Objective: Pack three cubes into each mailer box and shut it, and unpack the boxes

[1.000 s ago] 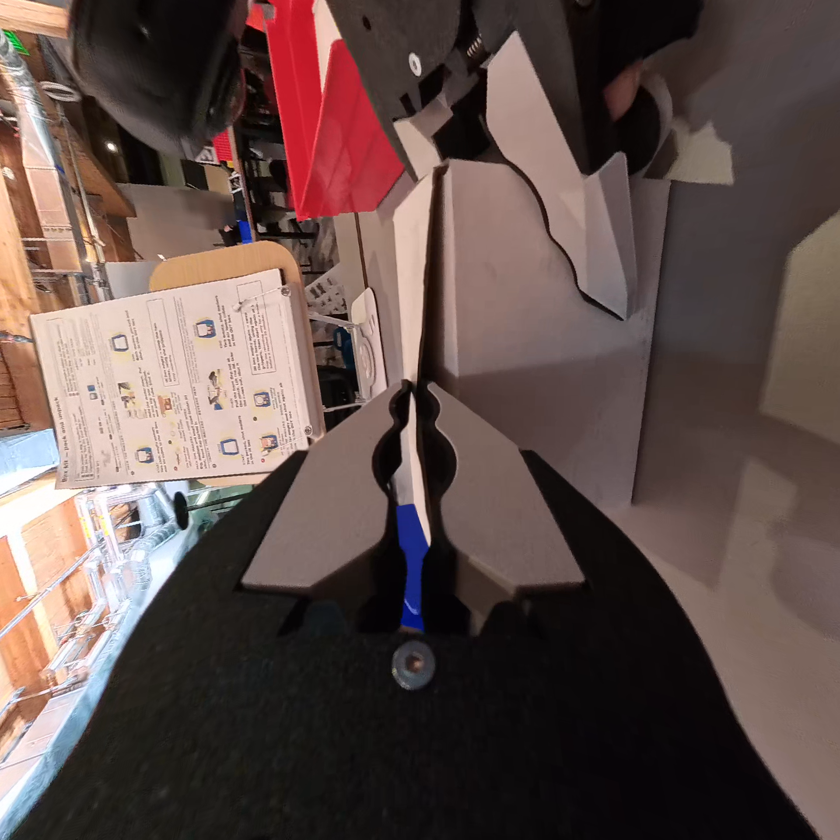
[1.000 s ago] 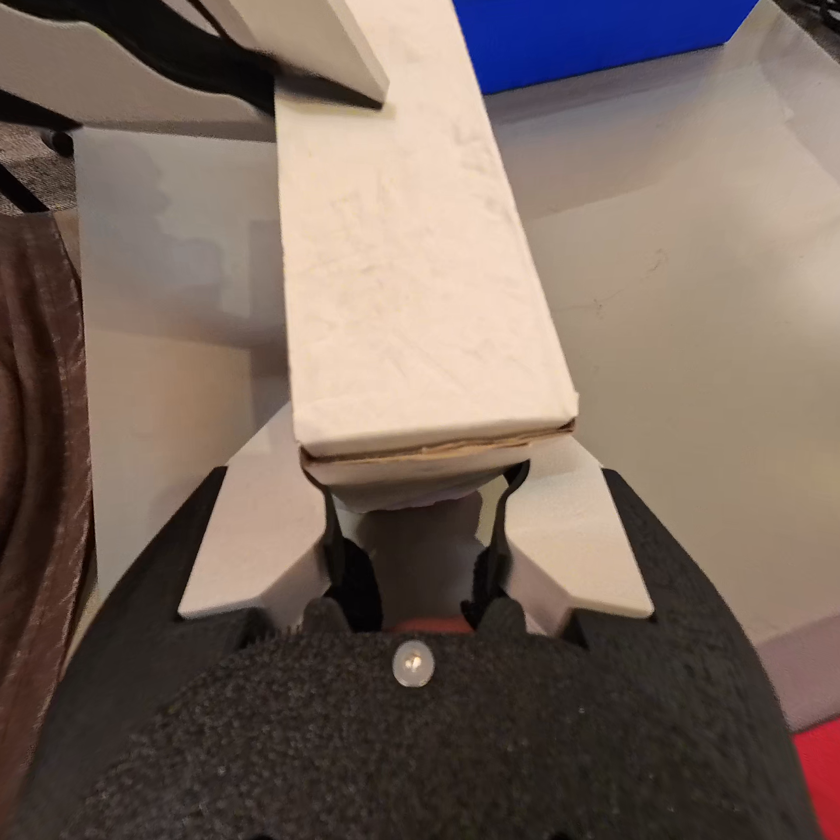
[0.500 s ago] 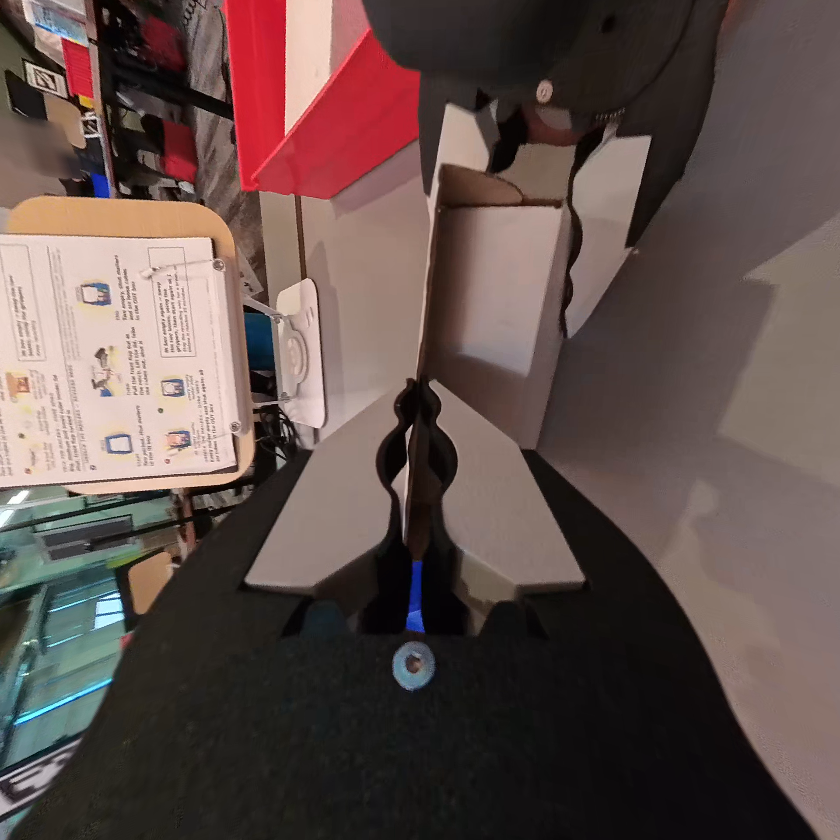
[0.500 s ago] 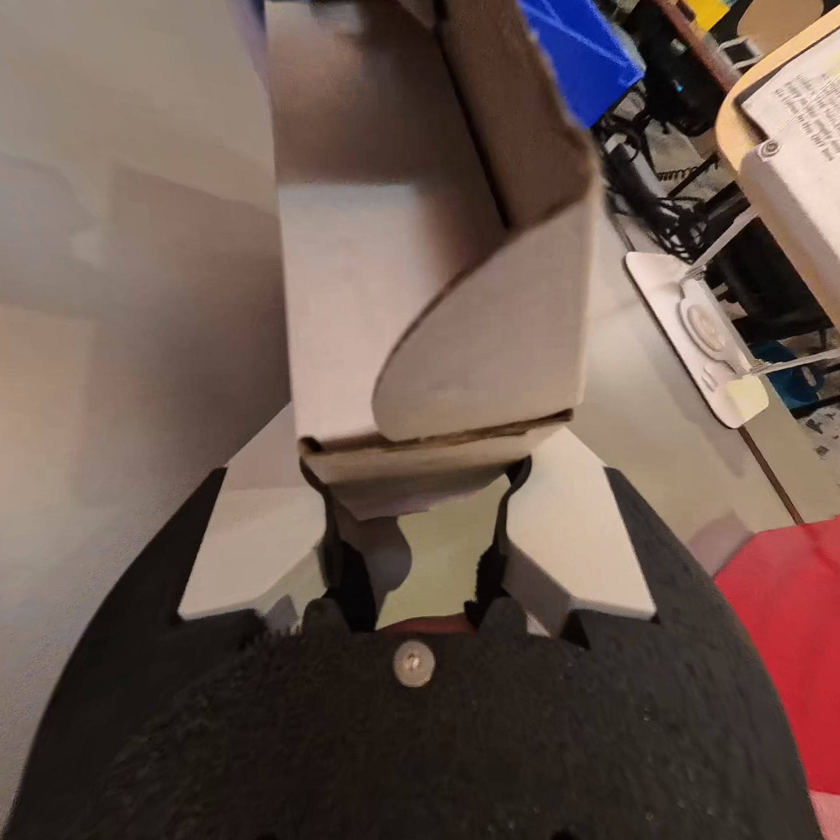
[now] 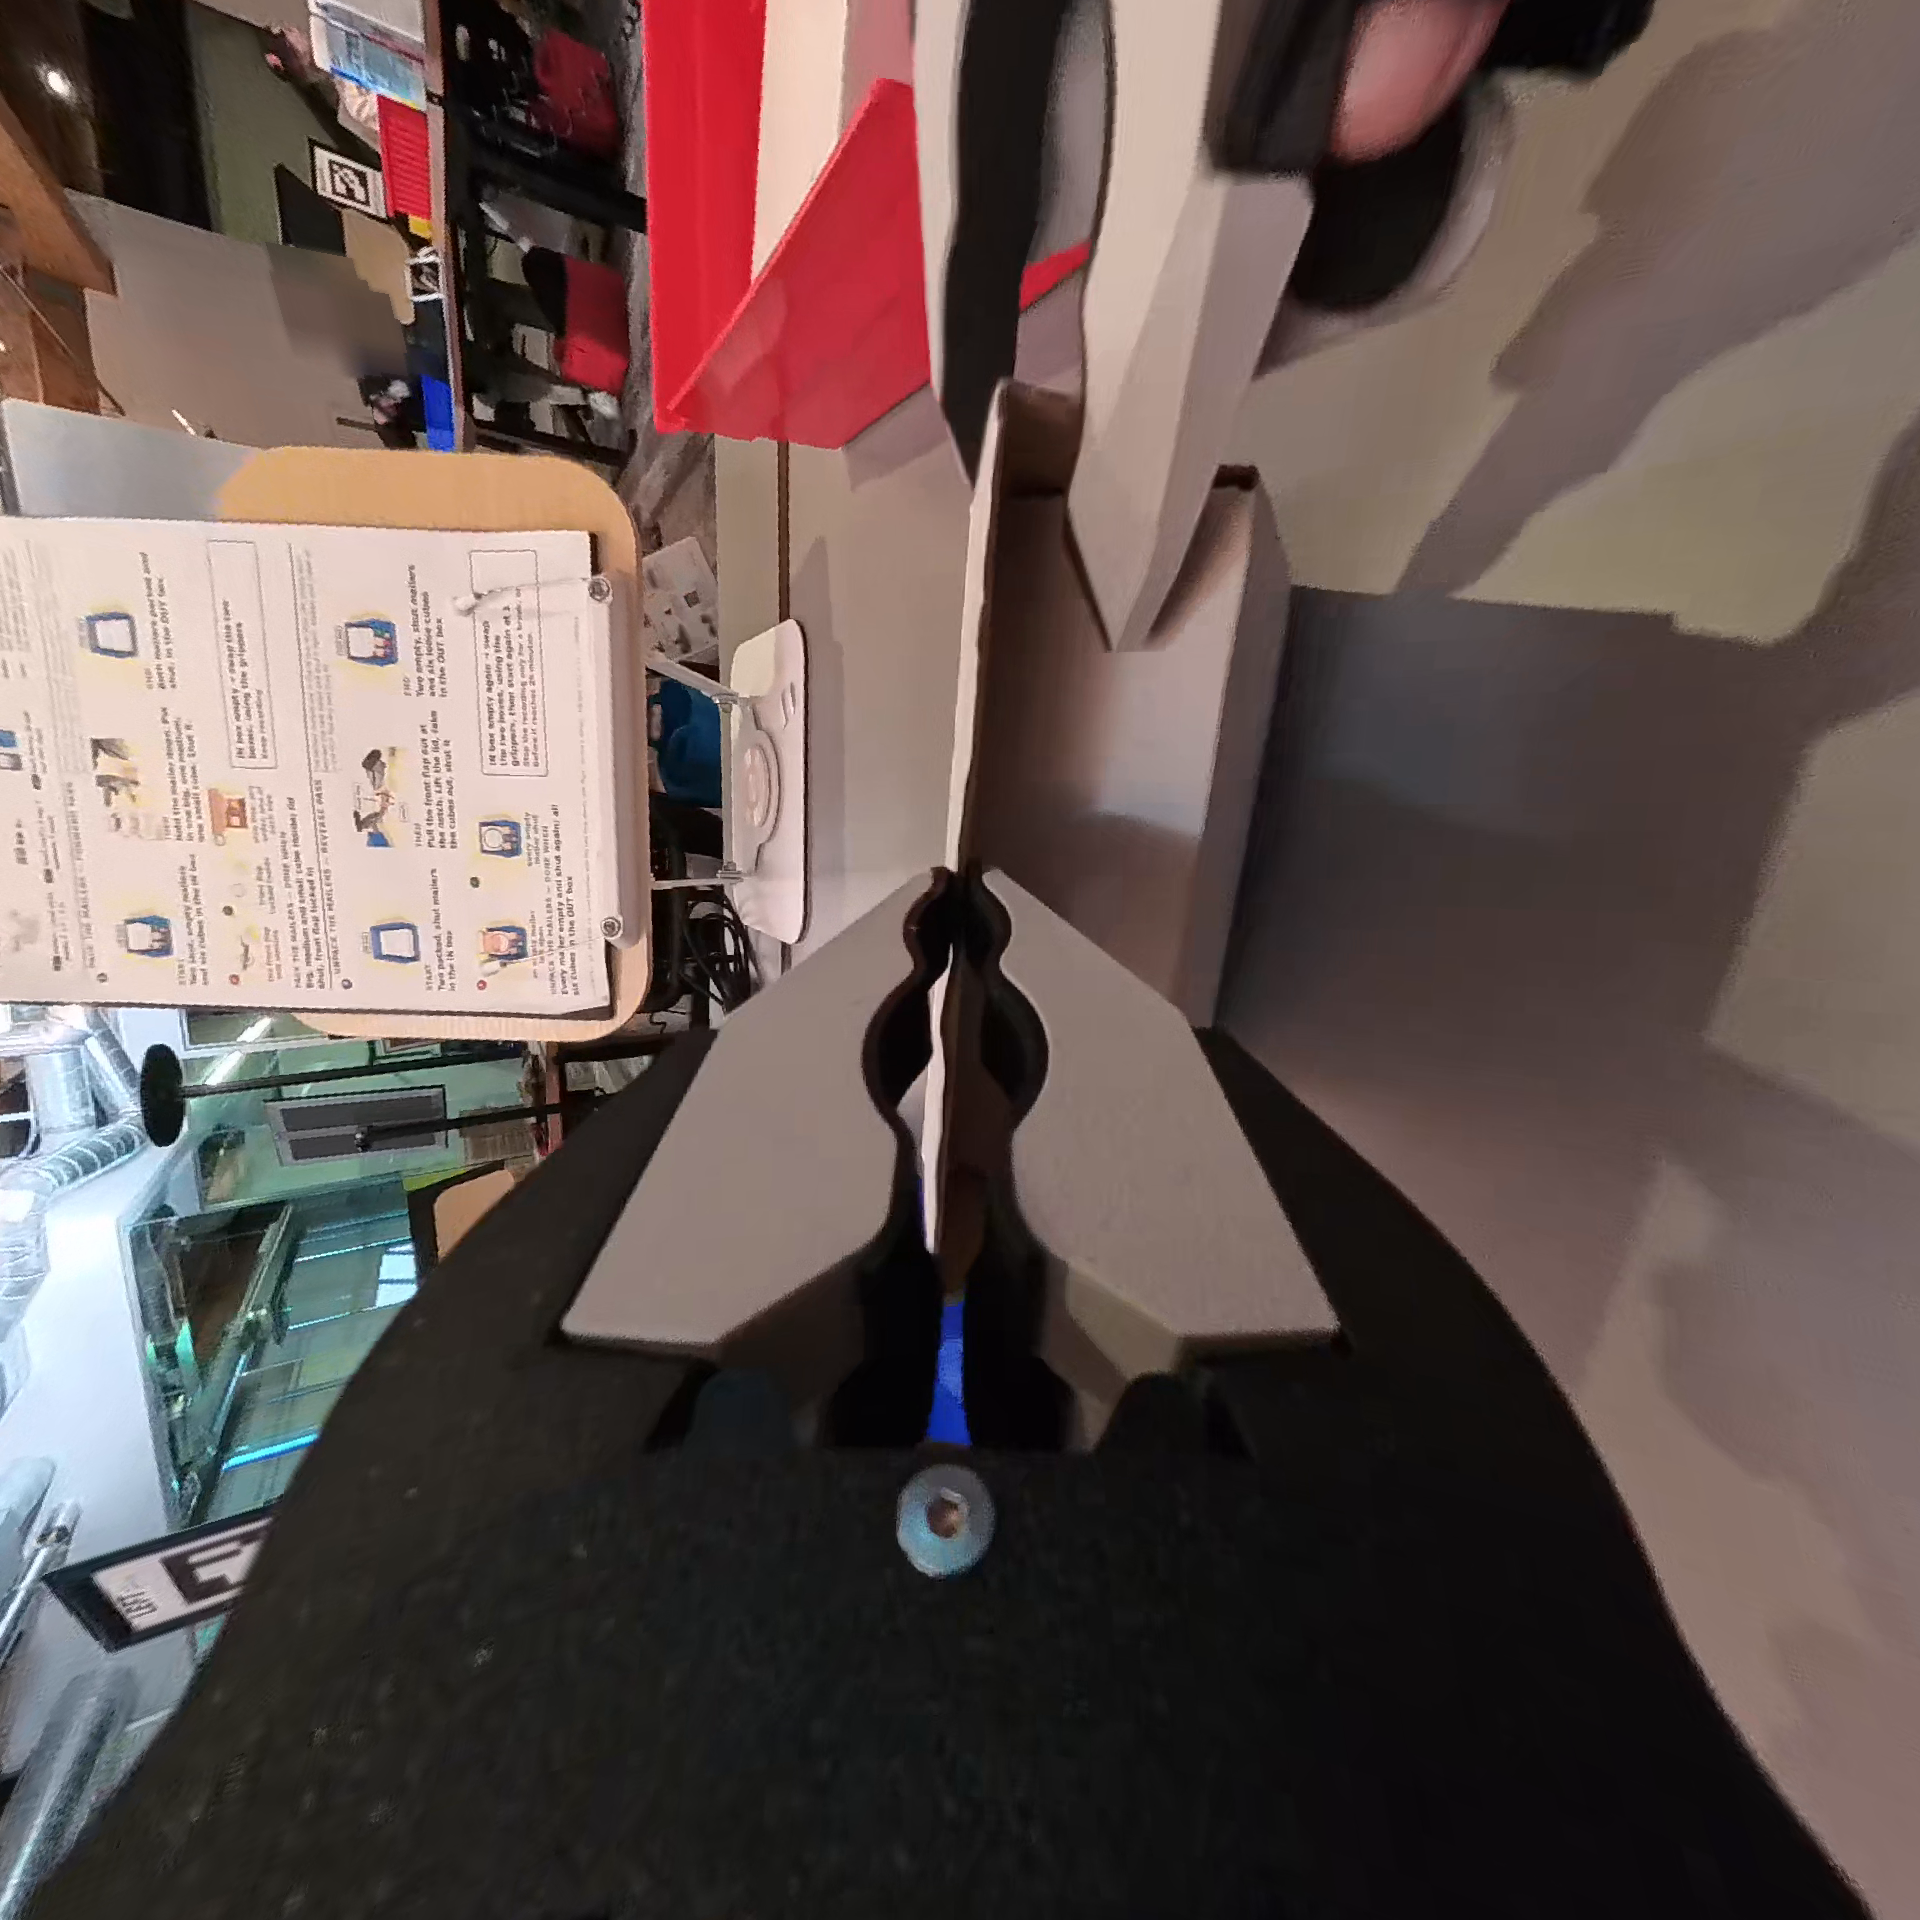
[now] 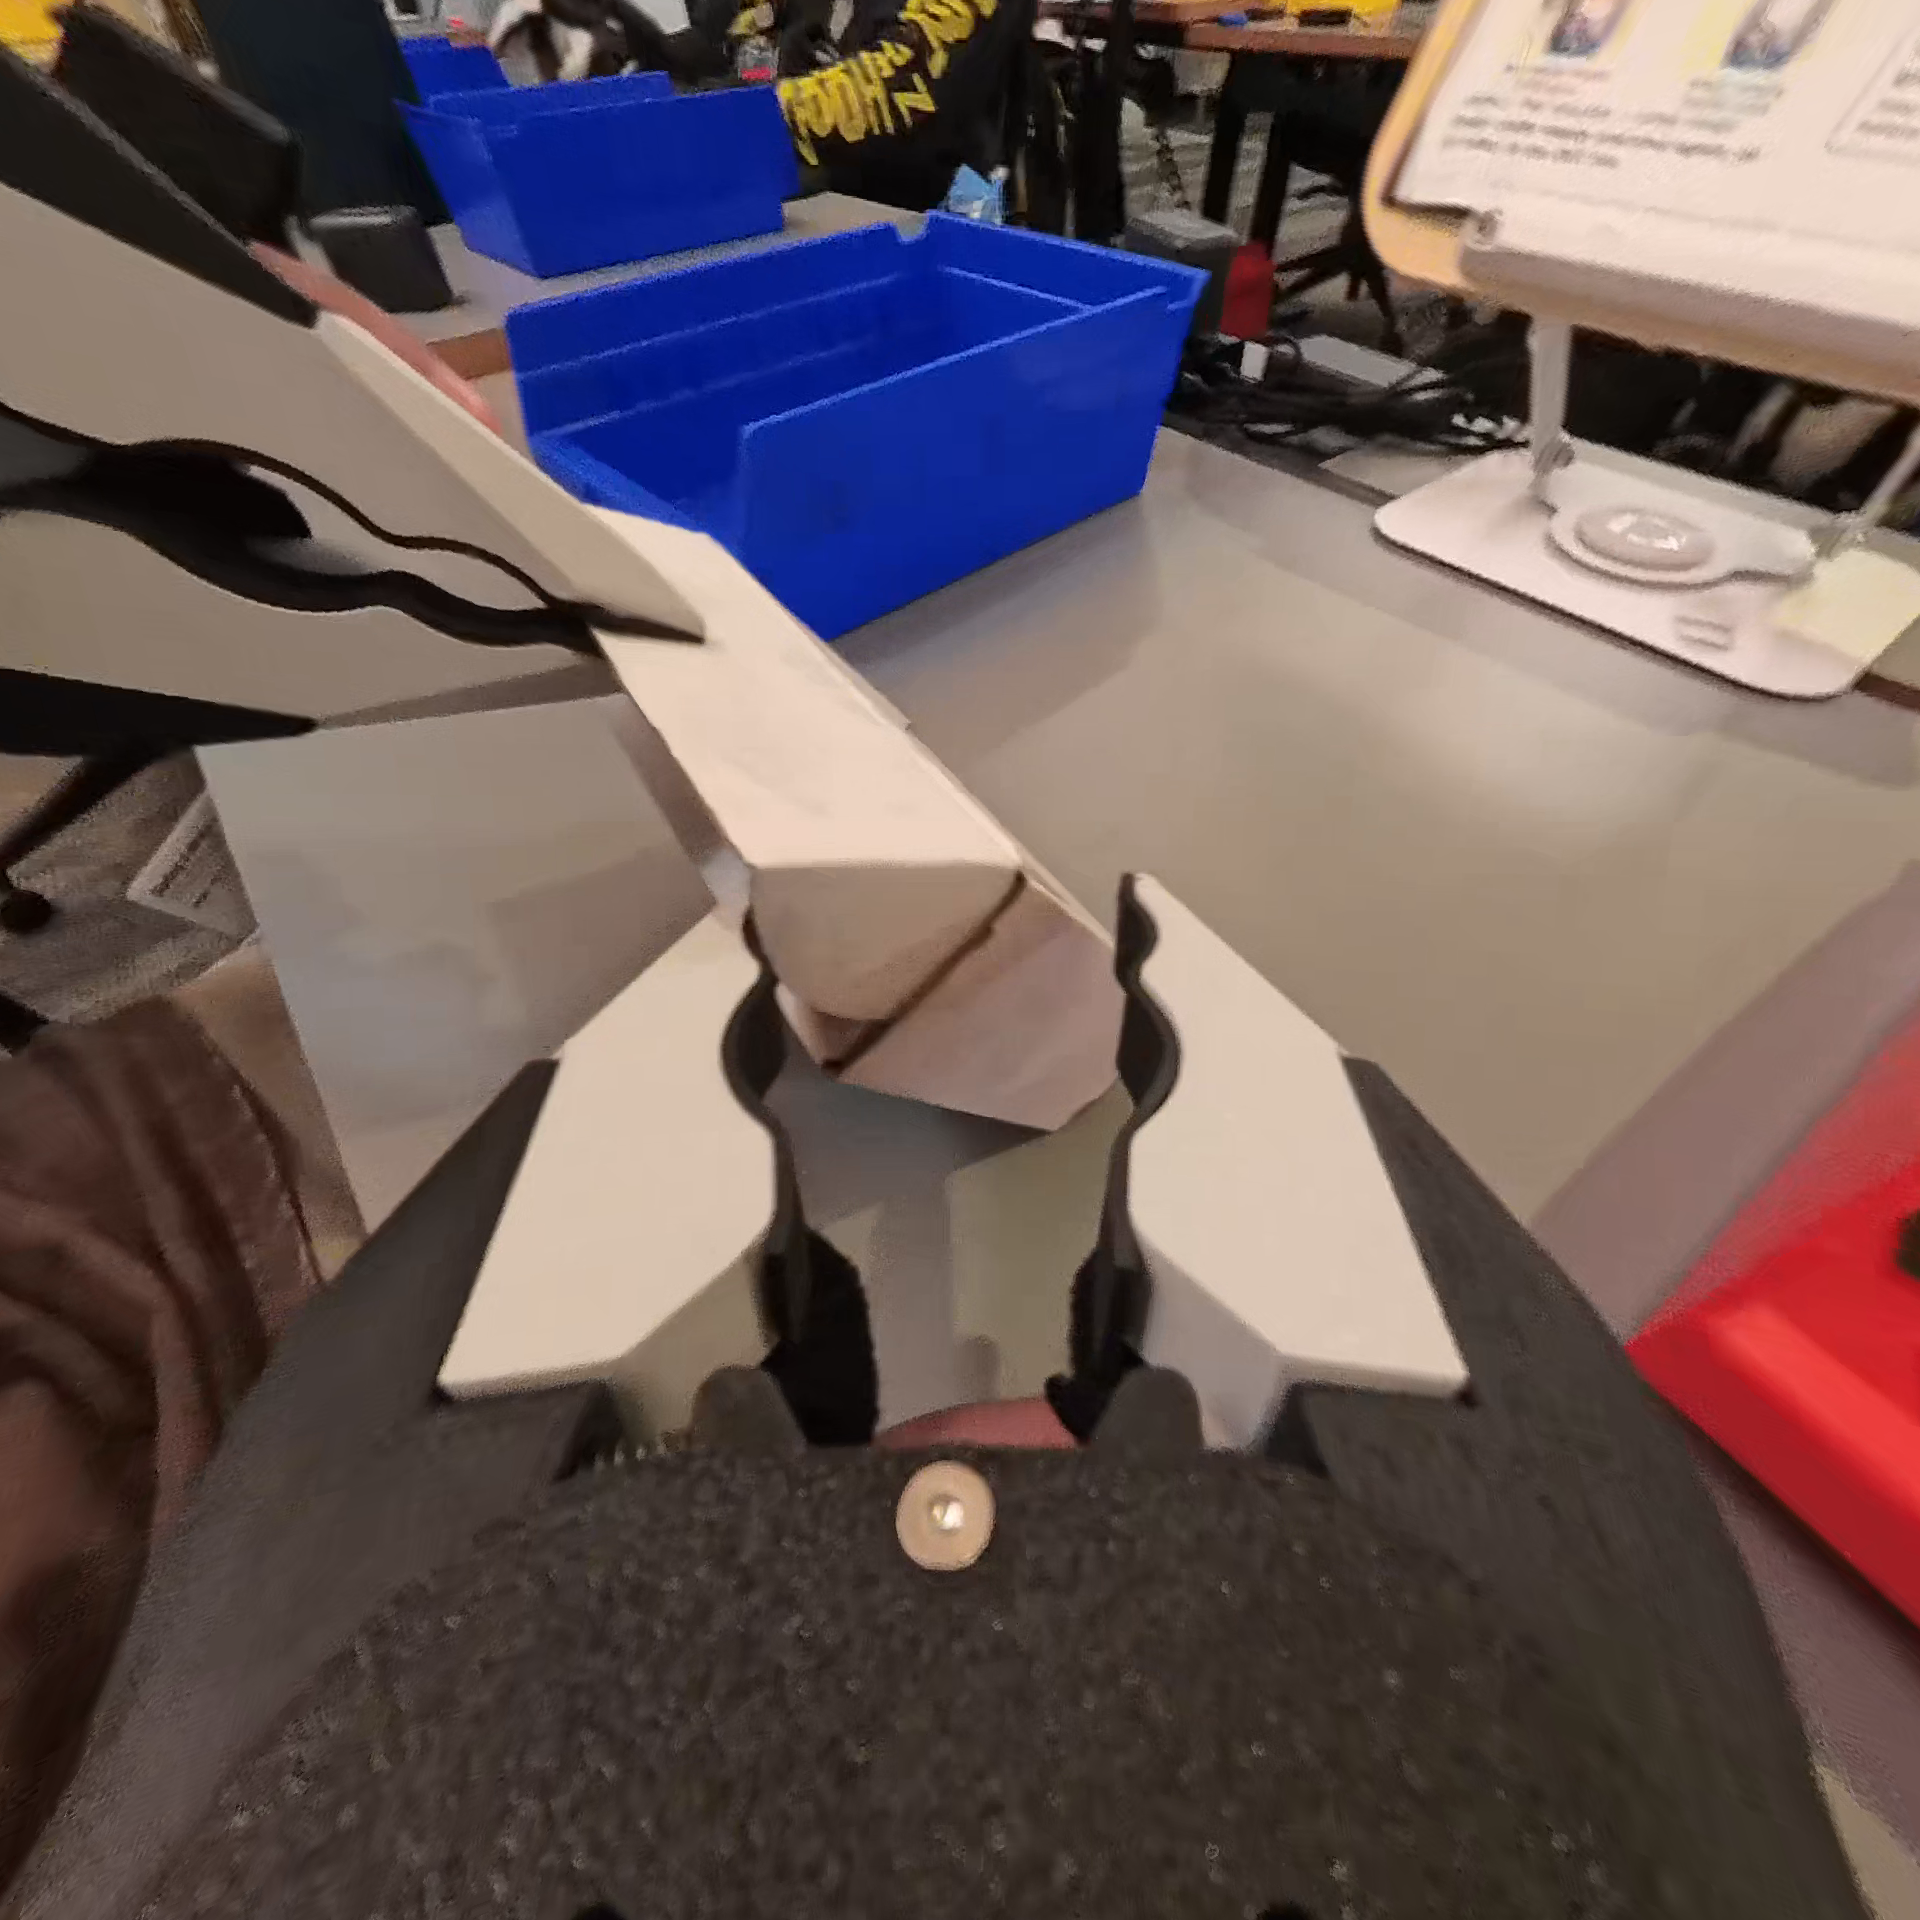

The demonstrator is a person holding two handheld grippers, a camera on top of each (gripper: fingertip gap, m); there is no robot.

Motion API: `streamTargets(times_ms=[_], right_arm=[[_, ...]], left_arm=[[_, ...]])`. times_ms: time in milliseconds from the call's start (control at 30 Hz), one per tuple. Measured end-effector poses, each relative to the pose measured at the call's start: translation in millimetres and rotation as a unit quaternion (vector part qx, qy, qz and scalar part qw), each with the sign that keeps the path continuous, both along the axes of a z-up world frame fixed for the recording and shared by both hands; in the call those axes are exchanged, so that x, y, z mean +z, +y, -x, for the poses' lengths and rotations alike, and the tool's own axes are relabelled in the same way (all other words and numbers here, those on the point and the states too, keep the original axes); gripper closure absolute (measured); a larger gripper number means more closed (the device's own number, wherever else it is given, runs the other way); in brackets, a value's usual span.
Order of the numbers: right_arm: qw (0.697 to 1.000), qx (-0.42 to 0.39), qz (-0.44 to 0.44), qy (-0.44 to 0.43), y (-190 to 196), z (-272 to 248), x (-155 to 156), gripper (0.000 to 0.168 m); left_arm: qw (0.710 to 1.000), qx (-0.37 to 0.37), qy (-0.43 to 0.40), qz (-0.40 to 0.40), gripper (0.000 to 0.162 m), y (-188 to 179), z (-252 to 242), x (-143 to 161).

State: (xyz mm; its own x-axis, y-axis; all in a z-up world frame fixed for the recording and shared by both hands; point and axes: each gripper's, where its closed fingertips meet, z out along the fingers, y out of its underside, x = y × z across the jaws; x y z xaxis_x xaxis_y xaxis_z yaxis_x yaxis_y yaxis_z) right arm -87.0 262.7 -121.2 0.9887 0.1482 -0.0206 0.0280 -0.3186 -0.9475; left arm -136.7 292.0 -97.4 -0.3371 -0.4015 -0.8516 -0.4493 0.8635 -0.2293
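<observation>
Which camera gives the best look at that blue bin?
The right wrist view: the blue bin sits whole on the grey table, its open top visible. The left wrist view does not show it clearly.

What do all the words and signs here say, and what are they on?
White instruction sheet on a rounded wooden board: small print, not copied here.
Black garment with yellow lettering: not copied.
Black-and-white square marker in the background: pattern only.
White cardboard mailer box: no writing seen.
</observation>
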Motion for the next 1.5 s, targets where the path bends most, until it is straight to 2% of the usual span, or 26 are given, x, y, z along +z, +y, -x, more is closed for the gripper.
streamTargets(times_ms=[33,267,400,467,567,733,867,1100,1200,1300,1400,1500], right_arm=[[1.0,0.012,0.003,-0.014,0,7,-2,0.114],[0.989,0.004,0.012,-0.148,3,9,-18,0.114],[0.98,0.029,0.06,-0.19,-7,23,-45,0.113],[0.975,0.034,0.081,-0.203,-5,22,-55,0.12],[0.972,0.04,0.098,-0.212,0,17,-65,0.12],[0.978,0.045,0.037,-0.201,2,18,-38,0.12],[0.978,0.035,0.038,-0.204,14,11,-40,0.121],[0.989,0.045,0.061,-0.129,19,6,-52,0.123],[0.988,0.043,0.065,-0.131,19,5,-52,0.126],[0.986,0.044,0.069,-0.145,19,6,-53,0.126],[0.985,0.042,0.073,-0.149,19,4,-53,0.126],[0.982,0.038,0.075,-0.17,16,0,-55,0.127]], left_arm=[[1.0,0.0,-0.002,-0.003,0.162,-3,3,-1],[1.0,0.003,-0.011,-0.014,0.162,-7,10,-11],[1.0,0.008,0.02,0.001,0.162,-17,27,-40],[1.0,0.014,0.026,-0.002,0.162,-13,31,-47],[0.999,0.023,0.025,0.035,0.162,-8,28,-40],[0.995,0.014,0.044,0.086,0.162,-6,25,-35],[0.99,0.011,0.058,0.125,0.162,-7,19,-31],[0.973,0.006,0.062,0.22,0.162,-1,10,-5],[0.967,0.01,0.05,0.251,0.162,21,-4,25],[0.965,0.036,0.056,0.255,0.162,60,-28,50],[0.969,0.069,0.104,0.212,0.162,102,-61,47],[0.965,0.081,0.16,0.194,0.162,128,-97,27]])
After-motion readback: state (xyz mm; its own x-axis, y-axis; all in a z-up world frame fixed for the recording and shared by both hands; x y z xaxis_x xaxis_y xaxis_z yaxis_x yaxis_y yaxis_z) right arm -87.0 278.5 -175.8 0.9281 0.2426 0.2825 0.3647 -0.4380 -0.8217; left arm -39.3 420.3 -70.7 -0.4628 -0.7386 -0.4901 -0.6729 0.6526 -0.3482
